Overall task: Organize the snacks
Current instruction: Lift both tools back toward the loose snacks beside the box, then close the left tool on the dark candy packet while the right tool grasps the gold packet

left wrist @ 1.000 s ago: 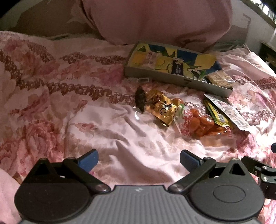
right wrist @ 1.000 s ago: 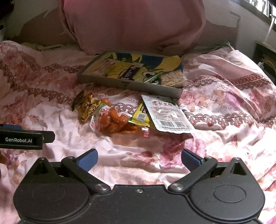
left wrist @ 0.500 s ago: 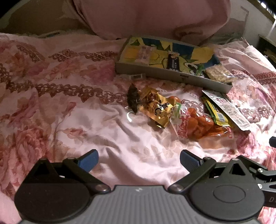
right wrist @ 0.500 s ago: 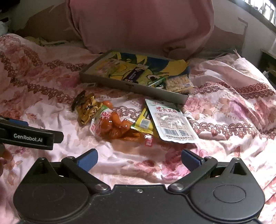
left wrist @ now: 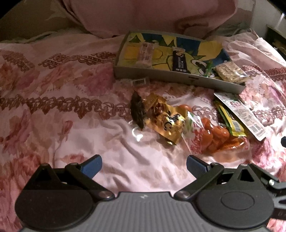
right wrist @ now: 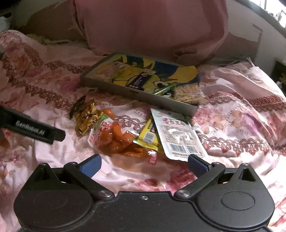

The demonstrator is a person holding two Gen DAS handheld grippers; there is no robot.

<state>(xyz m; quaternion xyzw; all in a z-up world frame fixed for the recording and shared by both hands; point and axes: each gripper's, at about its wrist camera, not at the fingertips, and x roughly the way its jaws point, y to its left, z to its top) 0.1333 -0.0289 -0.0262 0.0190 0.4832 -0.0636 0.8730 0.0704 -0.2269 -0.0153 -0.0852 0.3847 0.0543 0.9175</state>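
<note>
A shallow grey tray (left wrist: 178, 78) with a yellow-and-blue cartoon lining sits on the floral bed (left wrist: 62, 107) and holds a pink wrapped bar (left wrist: 145, 54), a dark bar (left wrist: 179, 61), a thin green stick (left wrist: 208, 68) and a crumbly cracker pack (left wrist: 228, 73) at its right end. Just in front of the tray lie loose snacks: a gold packet (left wrist: 164, 119), an orange sausage bag (right wrist: 114, 139), a yellow packet (right wrist: 148, 137) and a white pouch (right wrist: 177, 137). The left tongs (left wrist: 143, 165) and right tongs (right wrist: 143, 164) are both spread, holding nothing.

Dim, warm indoor light is falling across the bedspread (left wrist: 75, 135), washing its centre pale. Glare is glinting off the white packet (right wrist: 177, 135). Fisheye bending is curving the edges, corners are going black, and a bright window (right wrist: 275, 12) is glowing upper right.
</note>
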